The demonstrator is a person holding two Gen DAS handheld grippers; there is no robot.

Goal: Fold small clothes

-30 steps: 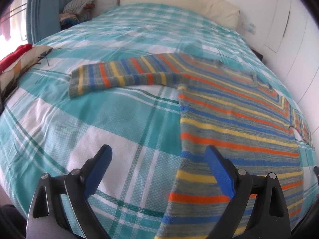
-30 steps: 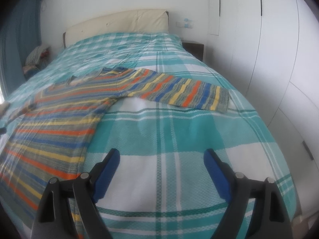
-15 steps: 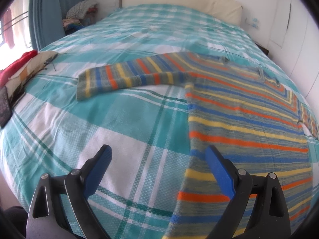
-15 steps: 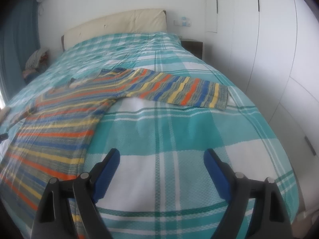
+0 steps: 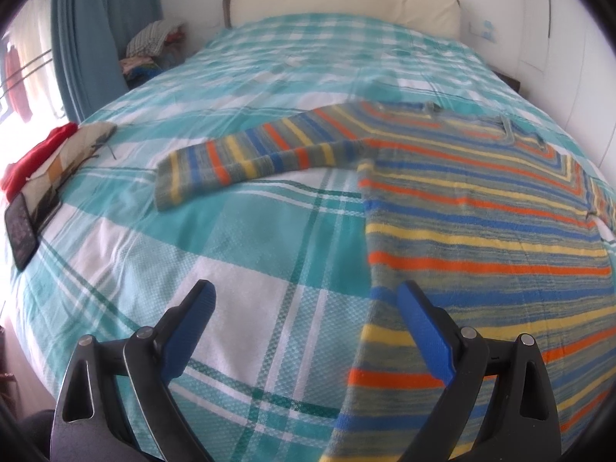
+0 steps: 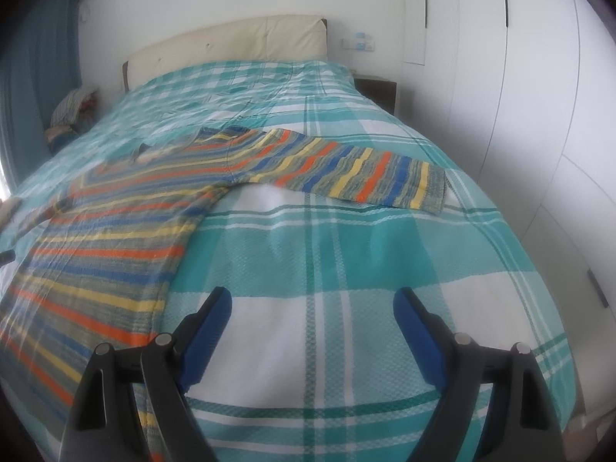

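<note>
Sweater (image 5: 481,231): striped knit in orange, yellow, blue and grey, spread flat on the bed, both sleeves stretched out sideways; nothing folded yet.
Left sleeve (image 5: 254,158): lies straight across the cover, cuff toward the bed's left edge.
Right sleeve (image 6: 358,177): lies straight, cuff near the bed's right edge.
Hem: the sweater's lower part runs out of the left wrist view below the left hand-held gripper's right finger; in the right wrist view it reaches just left of the right hand-held gripper's left finger.
Left hand-held gripper (image 5: 306,300): jaws wide, nothing between them; hovers over the cover and the sweater's side edge, apart from the cloth.
Right hand-held gripper (image 6: 312,304): jaws wide, empty; over bare cover just beside the sweater's side edge.
Bed (image 5: 238,254): teal and white plaid cover, cream headboard (image 6: 231,46) at the far end.
Left bed edge: red cloth (image 5: 34,154) on a patterned piece, a dark flat thing (image 5: 21,231) beside it.
Beyond: blue curtain (image 5: 96,30), pile of clothes (image 5: 154,46) by the headboard, white wardrobe (image 6: 539,96) on the right.
</note>
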